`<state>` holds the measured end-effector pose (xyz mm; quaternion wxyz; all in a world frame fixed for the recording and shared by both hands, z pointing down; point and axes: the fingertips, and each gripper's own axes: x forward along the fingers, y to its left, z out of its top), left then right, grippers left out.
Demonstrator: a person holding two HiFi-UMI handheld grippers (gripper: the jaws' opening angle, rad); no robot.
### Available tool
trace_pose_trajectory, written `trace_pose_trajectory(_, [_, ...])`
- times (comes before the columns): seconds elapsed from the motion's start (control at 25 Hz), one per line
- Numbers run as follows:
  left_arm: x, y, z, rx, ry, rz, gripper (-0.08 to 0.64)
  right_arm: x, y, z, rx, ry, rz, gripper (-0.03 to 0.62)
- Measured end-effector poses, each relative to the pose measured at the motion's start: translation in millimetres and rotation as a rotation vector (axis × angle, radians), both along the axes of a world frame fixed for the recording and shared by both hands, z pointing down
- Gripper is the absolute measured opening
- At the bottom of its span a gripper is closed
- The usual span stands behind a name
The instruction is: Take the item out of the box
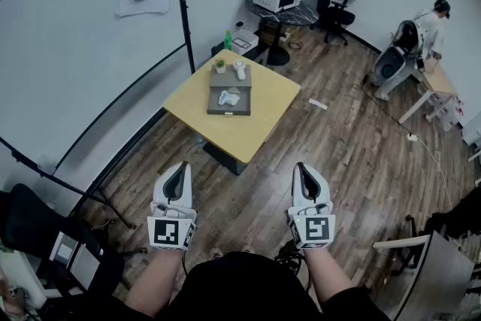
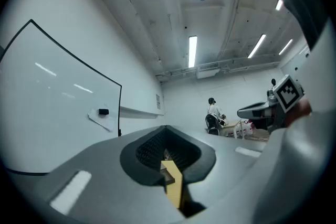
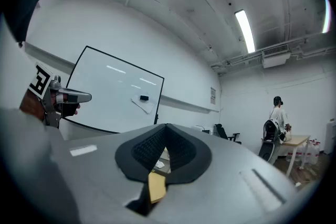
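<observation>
The left gripper (image 1: pixel 178 171) and right gripper (image 1: pixel 302 171), clenched empty, should near the far box (image 1: pixel 229 113) and open before lifting its seemingly white item (image 1: pixel 228 97).

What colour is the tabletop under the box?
Pale yellow. The head view shows the tabletop best, with the box lying on it.

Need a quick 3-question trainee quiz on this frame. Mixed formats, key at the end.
1. True or false: the right gripper holds the white item.
2. The box with the item stands on: A) a shelf B) the yellow table C) a cart.
3. Fill in: the left gripper has its jaws ____.
Key: 1 false, it is shut on nothing and well short of the table; 2 B; 3 shut.
</observation>
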<state>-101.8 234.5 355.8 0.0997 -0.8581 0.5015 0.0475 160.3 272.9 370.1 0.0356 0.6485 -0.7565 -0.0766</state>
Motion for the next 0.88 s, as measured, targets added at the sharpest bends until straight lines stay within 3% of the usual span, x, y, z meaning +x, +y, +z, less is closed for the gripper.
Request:
trace_pose_trajectory(0.36, [-1,2,1,0.001,-0.015,-0.003,0.0,1,3,1,0.009,0.003,-0.006,0.006])
trace_pose_trajectory(0.6, [-2,2,3,0.0,-0.013,-0.009,0.0,-15,-3,14,-0.054,-0.018,-0.128,0.029])
trace_pose_trajectory(0.64, [-2,2,4,-0.002,-0.014,-0.01,0.0,-17,-6,15,-0.06,-0.03,-0.151,0.332])
trace_pose_trajectory(0.68, [-1,1,5,-0.003,-0.016,-0.011,0.0,-19,-8,14,-0.064,-0.049,-0.167,0.553])
trace_pose_trajectory(0.88, [4,-4,12,-0.009,-0.028,-0.02,0.0,-14,-14,9,-0.054,-0.047,-0.186,0.56])
